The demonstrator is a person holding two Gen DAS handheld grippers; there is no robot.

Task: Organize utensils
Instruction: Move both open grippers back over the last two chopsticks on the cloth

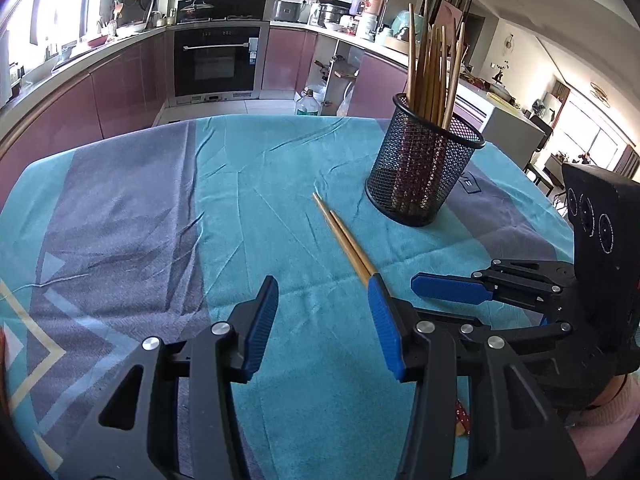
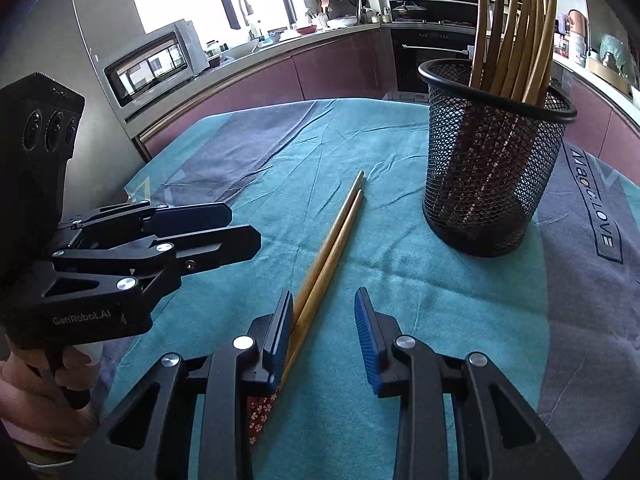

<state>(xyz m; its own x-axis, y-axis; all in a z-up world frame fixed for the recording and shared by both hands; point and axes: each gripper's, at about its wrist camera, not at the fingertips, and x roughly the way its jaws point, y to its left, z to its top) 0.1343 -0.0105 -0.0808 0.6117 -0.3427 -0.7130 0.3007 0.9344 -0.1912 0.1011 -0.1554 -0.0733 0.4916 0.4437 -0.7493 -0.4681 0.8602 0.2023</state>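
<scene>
utensils lay on a wide teal and grey cloth-covered table (image 2: 400, 280), spread flat as a work surface; its grey band read "love" after some letters too warped to trust. a black wire-mesh cup (image 2: 492, 160) stood upright, keeping brown wooden chopsticks (image 2: 516, 32) on end. two loose tan wooden chopsticks (image 2: 332, 248) lay side by side just beside it, probably next to go in. the left gripper (image 1: 324, 320), marked "genrobot.ai", hung half open, empty. the right gripper (image 2: 324, 332) straddled the loose pair, part open, gripping nothing yet.
</scene>
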